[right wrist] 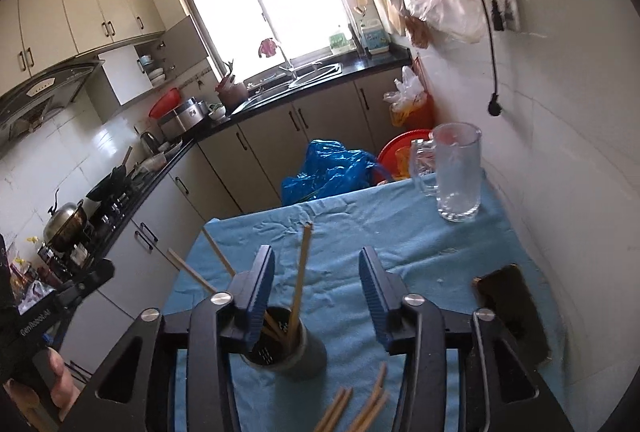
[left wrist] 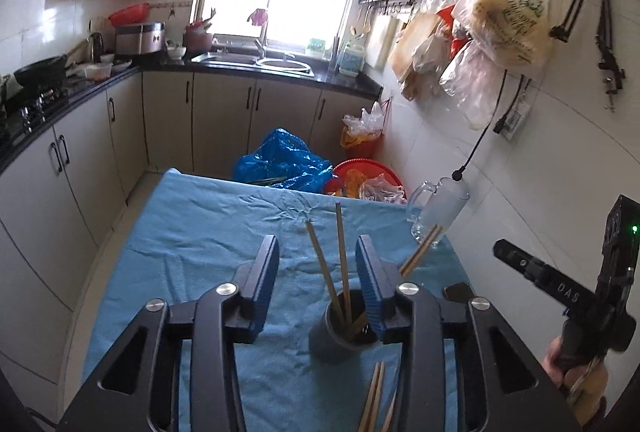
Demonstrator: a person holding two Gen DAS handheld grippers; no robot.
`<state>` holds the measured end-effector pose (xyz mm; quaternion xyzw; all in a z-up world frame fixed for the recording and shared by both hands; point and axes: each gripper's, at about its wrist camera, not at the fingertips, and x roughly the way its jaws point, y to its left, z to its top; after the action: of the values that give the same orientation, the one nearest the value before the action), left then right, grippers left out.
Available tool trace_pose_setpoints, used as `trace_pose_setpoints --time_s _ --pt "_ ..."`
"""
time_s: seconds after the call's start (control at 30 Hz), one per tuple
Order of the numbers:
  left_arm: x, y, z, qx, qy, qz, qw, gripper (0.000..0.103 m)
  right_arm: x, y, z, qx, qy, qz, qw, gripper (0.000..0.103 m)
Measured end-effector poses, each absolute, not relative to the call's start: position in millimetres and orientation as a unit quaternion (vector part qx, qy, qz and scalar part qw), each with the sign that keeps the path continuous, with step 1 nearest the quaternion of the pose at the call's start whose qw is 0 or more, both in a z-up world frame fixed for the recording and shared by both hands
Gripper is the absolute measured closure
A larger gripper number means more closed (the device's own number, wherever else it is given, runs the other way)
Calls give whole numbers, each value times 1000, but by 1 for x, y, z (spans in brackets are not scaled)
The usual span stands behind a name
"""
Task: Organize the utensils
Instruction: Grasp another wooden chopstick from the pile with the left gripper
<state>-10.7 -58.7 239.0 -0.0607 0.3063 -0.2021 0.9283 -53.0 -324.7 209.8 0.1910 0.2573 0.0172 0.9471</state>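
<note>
Loose chopsticks: lying flat on blue cloth at near edge, just in front of holder; several more seen in right wrist view
Left claw: jaws wide apart, nothing between the blue pads, hovering above surface with holder rim under right finger
Right claw: jaws wide apart, gripping nothing, left finger over holder rim
Holder: dark cylindrical cup, upright on cloth, near front of surface; in right wrist view sits below left finger
Chopsticks in holder: several wooden sticks standing tilted, tips fanned out above rim; one more leaning right behind left claw's right finger
Glass mug: clear, handled, upright at far right corner of surface, well apart from holder; in left wrist view appears tilted by lens
Surface: covered by wrinkled blue cloth
Dark flat object: lying on right side of cloth, near right claw; cannot tell what it is
Right hand: gripping handle of right device, at right edge of left wrist view
Background: blue plastic bag and red basin on floor beyond surface
</note>
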Motion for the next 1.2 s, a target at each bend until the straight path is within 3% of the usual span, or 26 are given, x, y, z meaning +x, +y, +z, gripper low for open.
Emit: trace_pose_setpoints --time_s 0.2,0.37,0.57,1.0,1.1,1.2 --pt "-64 -38 220 -40 311 -205 927 54 -111 -340 192 166 292 8 942 43" --pt "-95 -36 168 -19 365 -222 904 54 -156 -354 146 147 359 -18 921 37" --pt "-107 -70 101 23 436 -251 864 54 -181 -365 77 178 433 -7 884 36" --pt "-85 -157 17 95 512 -295 801 86 -136 -343 12 244 460 37 853 49" --pt "-82 -161 12 105 507 -292 804 96 -123 -338 8 242 464 37 851 56" --pt "-77 -160 12 97 509 -288 806 96 -113 -334 5 230 466 23 854 66"
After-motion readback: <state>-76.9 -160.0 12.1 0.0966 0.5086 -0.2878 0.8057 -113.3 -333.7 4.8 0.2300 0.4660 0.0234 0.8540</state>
